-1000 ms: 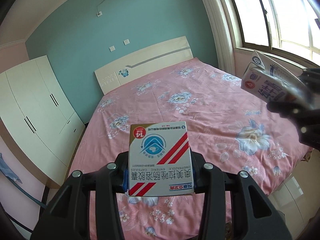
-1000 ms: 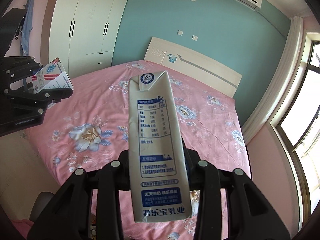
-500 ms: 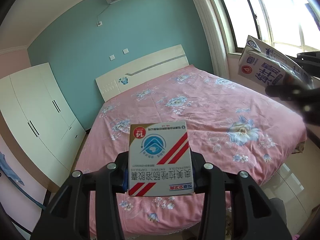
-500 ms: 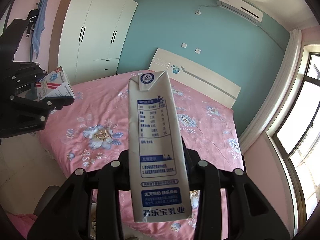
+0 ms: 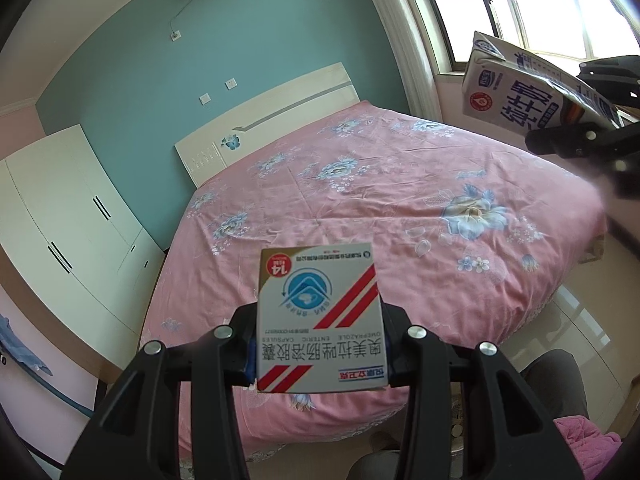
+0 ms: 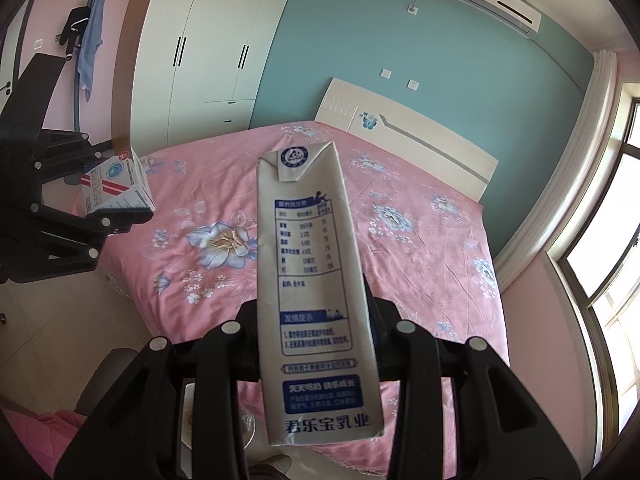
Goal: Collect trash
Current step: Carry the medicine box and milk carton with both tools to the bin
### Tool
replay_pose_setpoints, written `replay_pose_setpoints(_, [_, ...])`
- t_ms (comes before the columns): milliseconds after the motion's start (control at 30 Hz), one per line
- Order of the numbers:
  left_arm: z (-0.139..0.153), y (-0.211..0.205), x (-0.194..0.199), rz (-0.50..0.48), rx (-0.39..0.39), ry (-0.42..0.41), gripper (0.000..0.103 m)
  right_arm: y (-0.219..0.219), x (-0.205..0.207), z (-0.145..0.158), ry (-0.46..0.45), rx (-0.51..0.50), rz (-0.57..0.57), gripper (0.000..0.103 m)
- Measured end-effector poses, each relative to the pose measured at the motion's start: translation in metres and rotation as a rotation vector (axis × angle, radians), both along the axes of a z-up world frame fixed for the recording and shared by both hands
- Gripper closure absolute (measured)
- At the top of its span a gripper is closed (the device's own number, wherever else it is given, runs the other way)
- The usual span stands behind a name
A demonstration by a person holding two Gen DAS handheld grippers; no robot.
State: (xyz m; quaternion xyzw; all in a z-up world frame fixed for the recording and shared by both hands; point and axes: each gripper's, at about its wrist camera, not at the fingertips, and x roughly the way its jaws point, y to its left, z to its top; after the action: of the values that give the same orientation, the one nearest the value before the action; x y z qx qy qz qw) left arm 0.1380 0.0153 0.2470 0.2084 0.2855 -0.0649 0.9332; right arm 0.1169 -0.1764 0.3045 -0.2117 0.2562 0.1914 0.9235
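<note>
My left gripper (image 5: 318, 336) is shut on a white medicine box (image 5: 320, 320) with red stripes and a blue emblem, held flat side up over the foot of the pink bed (image 5: 400, 184). The right gripper (image 6: 312, 332) is shut on a tall white and blue milk carton (image 6: 312, 280), which stands upright between the fingers. In the left wrist view the milk carton (image 5: 516, 88) and right gripper (image 5: 580, 120) hang at the upper right. In the right wrist view the left gripper (image 6: 116, 204) and medicine box (image 6: 116, 182) sit at the left.
A floral pink bed (image 6: 420, 240) with a white headboard (image 5: 272, 120) fills the middle of the room. White wardrobes (image 5: 68, 216) line the left wall, and a window (image 5: 540, 4) is on the right. Pink cloth (image 5: 580, 440) lies on the beige floor (image 6: 60, 320) below.
Both grippers have drawn back from the bed, which now looks smaller, with more floor showing below it. Each keeps its hold on its item.
</note>
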Motion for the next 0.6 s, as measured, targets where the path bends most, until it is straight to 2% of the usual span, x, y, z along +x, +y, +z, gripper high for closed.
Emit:
replay_pose_setpoints(267, [-0.049, 0.004, 0.003, -0.012, 0.005, 0.097, 0.058, 0.005, 0.008, -0.044, 0.067, -0.025, 0.01, 0.066])
replay_pose_setpoints(600, [-0.13, -0.007, 0.013, -0.045, 0.013, 0.246, 0.058, 0.007, 0.024, -0.115, 0.178, -0.045, 0.017, 0.066])
